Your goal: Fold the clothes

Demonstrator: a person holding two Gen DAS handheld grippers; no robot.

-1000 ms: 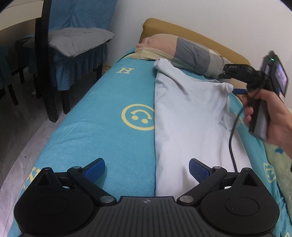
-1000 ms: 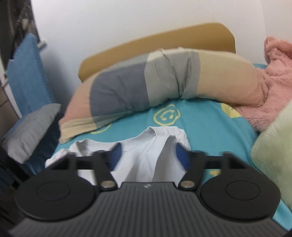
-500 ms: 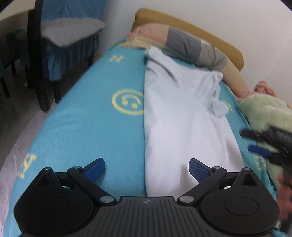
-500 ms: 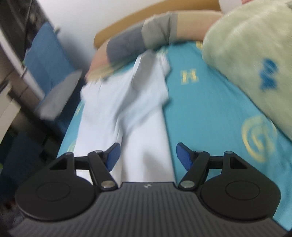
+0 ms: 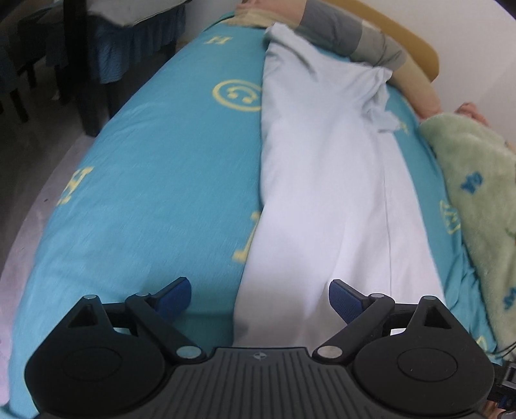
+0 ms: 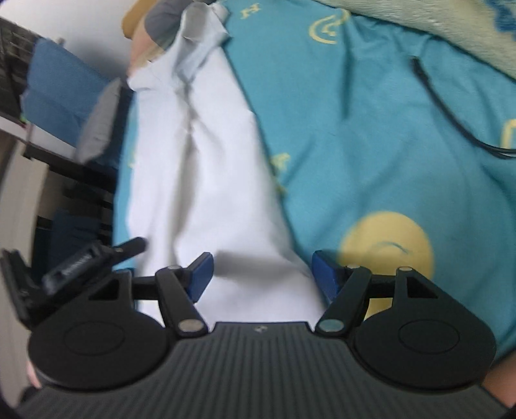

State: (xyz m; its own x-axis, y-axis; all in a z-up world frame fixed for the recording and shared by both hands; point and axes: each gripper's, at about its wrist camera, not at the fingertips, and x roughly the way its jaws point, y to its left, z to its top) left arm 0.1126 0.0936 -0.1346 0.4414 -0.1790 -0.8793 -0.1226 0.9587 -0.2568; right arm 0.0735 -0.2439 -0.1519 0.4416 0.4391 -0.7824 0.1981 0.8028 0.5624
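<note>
A teal sheet (image 5: 154, 193) (yellow smileys printed on it), a striped pillow (image 5: 354, 29), a green blanket (image 5: 477, 180).

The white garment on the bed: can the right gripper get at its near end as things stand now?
Probably yes. The right gripper is open and the near end of the white garment lies flat between its fingers, with nothing on top. The black cable lies apart, on the sheet.

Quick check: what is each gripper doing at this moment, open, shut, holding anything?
Left gripper: open, jaws closing slightly, holding nothing; the white garment lies below it.
Right gripper: open, holding nothing, over the garment's near end.
</note>
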